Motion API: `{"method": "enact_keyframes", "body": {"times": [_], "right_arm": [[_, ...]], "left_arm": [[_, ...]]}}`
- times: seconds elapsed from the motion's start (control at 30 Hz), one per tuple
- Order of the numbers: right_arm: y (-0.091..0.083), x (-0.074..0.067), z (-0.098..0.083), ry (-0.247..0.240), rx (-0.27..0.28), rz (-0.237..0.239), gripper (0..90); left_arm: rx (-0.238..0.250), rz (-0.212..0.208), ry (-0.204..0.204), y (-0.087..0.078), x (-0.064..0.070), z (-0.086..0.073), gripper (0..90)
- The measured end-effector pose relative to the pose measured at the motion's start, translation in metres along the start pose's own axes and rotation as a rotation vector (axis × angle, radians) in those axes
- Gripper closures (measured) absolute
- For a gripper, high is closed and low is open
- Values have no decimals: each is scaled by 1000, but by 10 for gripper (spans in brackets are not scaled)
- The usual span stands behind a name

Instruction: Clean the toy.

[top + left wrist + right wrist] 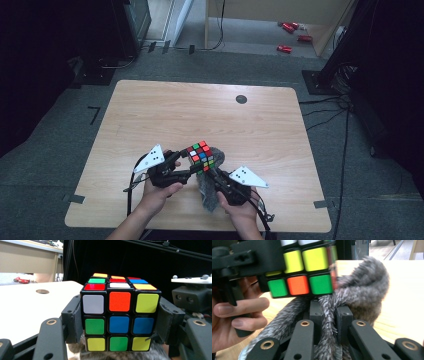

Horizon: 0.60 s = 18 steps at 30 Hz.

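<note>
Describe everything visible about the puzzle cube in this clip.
The puzzle cube is a scrambled three-by-three with a black frame and glossy stickers in white, orange, yellow, green, blue and red. It sits upright, lifted above the table, clamped on two opposite sides by the left gripper. A grey furry cloth, pinched in the right gripper, touches its underside.

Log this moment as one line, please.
left gripper: shut on puzzle cube | right gripper: shut on grey furry cloth | cloth against cube's underside

Both hands low and close together: left gripper [187,162] fingers [72,320] clamped on something wide, right gripper [212,172] fingers [315,312] pinched nearly shut.
</note>
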State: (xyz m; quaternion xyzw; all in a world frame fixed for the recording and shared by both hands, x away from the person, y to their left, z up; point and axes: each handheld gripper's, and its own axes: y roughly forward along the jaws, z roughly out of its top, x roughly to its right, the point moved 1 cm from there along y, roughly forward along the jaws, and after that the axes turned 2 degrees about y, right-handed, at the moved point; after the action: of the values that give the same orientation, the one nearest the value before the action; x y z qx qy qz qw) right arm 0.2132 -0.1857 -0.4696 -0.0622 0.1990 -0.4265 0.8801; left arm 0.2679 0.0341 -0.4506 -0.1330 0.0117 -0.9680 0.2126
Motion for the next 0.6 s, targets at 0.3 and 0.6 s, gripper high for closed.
{"method": "enact_keyframes", "body": {"times": [0.3,0.6], "right_arm": [[7,-4,-5,-33,-22,27,797],[24,8,-9,-117,-95,-6,780]], "left_arm": [[-5,29,-1,-3,-4,0,355],[-2,54,-5,-5,-9,1,355]]}}
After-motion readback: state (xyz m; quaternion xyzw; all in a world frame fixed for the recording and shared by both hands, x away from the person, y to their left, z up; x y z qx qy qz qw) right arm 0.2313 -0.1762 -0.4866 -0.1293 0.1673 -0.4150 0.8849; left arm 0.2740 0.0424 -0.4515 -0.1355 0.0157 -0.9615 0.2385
